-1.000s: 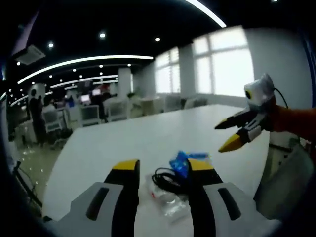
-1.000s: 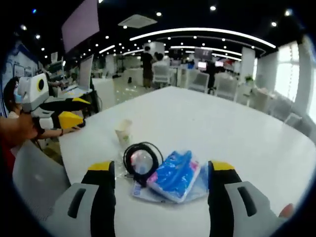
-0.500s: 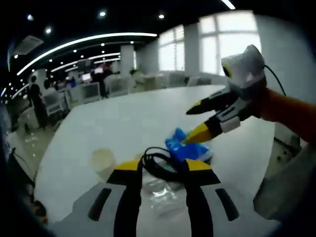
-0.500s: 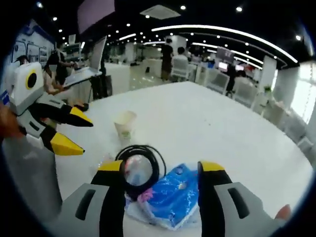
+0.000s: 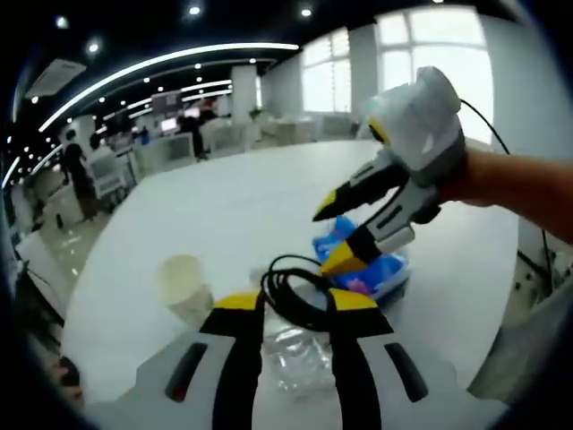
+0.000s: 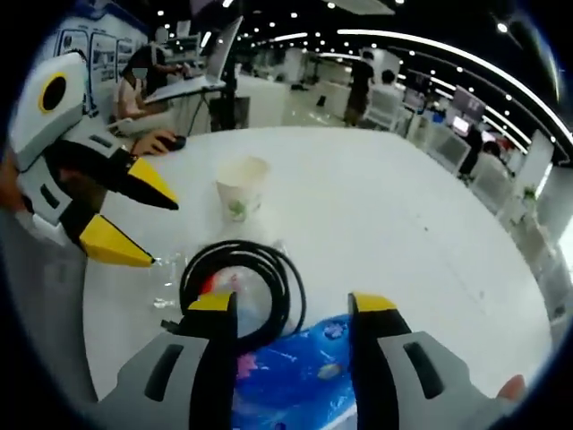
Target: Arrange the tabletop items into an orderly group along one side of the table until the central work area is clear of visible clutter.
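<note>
A small pile lies on the white table: a coiled black cable, a crumpled clear plastic bag and a blue tissue pack. A paper cup stands upright just left of it. My left gripper is open, low over the bag and the cable's near edge. My right gripper comes in from the right, open, its lower tip over the blue pack. In the right gripper view my right gripper straddles the cable and blue pack; the cup stands beyond, and the left gripper is open at the left.
The table stretches wide and bare beyond the pile. A grey chair back stands at the table's near edge. A person sits at a desk with a laptop behind the table; more desks and chairs fill the office.
Both grippers have closed in on the pile from opposite sides and dropped lower. The jaws of each stand a little narrower. The pile and cup have not moved.
</note>
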